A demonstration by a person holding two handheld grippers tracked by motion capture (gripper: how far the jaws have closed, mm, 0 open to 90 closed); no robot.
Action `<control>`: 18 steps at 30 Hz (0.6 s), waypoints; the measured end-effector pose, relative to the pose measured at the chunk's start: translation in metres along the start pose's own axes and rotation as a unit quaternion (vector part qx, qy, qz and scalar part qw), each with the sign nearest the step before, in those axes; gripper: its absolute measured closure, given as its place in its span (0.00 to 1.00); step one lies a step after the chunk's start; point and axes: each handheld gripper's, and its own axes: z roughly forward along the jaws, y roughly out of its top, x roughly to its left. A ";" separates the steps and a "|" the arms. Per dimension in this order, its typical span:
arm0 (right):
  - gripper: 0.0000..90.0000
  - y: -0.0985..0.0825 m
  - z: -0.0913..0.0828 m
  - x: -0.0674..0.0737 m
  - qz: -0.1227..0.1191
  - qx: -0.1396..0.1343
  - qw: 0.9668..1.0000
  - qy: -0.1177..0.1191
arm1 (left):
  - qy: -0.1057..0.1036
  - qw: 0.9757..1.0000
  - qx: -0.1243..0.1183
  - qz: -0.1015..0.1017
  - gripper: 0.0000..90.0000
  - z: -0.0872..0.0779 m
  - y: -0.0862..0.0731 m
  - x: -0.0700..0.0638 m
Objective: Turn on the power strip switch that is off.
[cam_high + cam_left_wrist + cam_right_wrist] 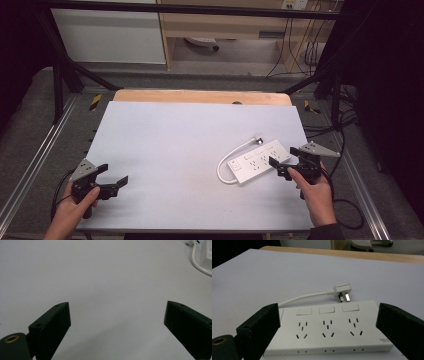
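Right gripper point(280, 167): jaws spread wide, nothing between them; hovers at the 4 o'clock part of the table, just at the near end of the power strip.
Left gripper point(111, 181): jaws spread wide, empty; sits at 8 o'clock, well apart from everything else.
Power strip point(258, 160): lies flat on the pale table point(175, 150) at 4 o'clock, three switches and three socket groups facing up, straddled by the right jaws in the right gripper view point(329, 327).
Cable point(231, 155): loops from the strip's 9 o'clock end round to the plug point(258, 137), which rests at the strip's 12 o'clock side, prongs showing point(342, 291).
Handling, judged: rigid plastic body, fairly light, smooth and likely slippery; cable stiff-springy, apt to drag or swing the plug.
Hold, judged: across the narrow width on the long edges, near mid-length for balance; avoid switches. Plug body better pinched on its flat sides.
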 end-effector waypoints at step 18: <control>0.07 0.021 0.012 0.007 -0.019 0.006 1.000 0.003 | 0.001 1.000 0.003 0.002 0.08 0.001 -0.001 0.000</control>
